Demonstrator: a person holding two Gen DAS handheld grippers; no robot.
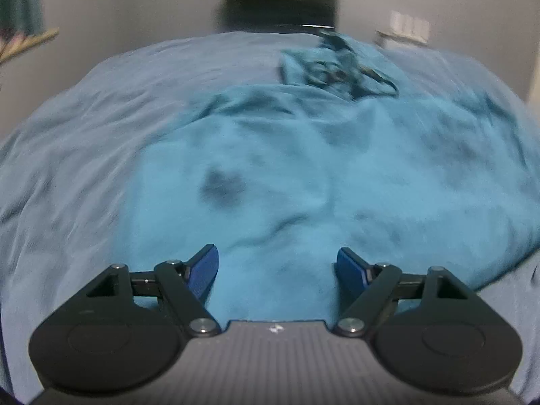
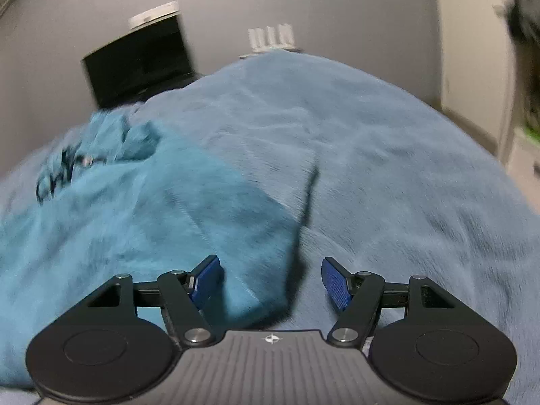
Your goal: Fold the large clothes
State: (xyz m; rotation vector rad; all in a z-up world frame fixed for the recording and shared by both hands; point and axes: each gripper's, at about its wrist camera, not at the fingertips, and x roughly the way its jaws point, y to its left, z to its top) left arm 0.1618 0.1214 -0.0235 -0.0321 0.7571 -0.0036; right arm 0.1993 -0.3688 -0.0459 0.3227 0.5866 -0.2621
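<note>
A large teal garment (image 1: 303,175) lies spread and wrinkled on a pale blue bed cover (image 1: 74,168); dark lettering shows on its far bunched part (image 1: 337,67). My left gripper (image 1: 277,270) hovers over the garment's near part, jaws wide apart, nothing between the blue pads (image 1: 206,270). In the right wrist view the same garment (image 2: 135,209) fills the left half, its right edge running under my right gripper (image 2: 272,280). That gripper is open too, with the cloth edge below the gap and the pads (image 2: 334,283) clear of it.
The bed cover (image 2: 388,168) stretches bare to the right of the garment. A dark box-like object (image 2: 141,64) and a white item (image 2: 270,38) stand against the grey wall beyond the bed. A pale door or cabinet (image 2: 472,50) stands at the right.
</note>
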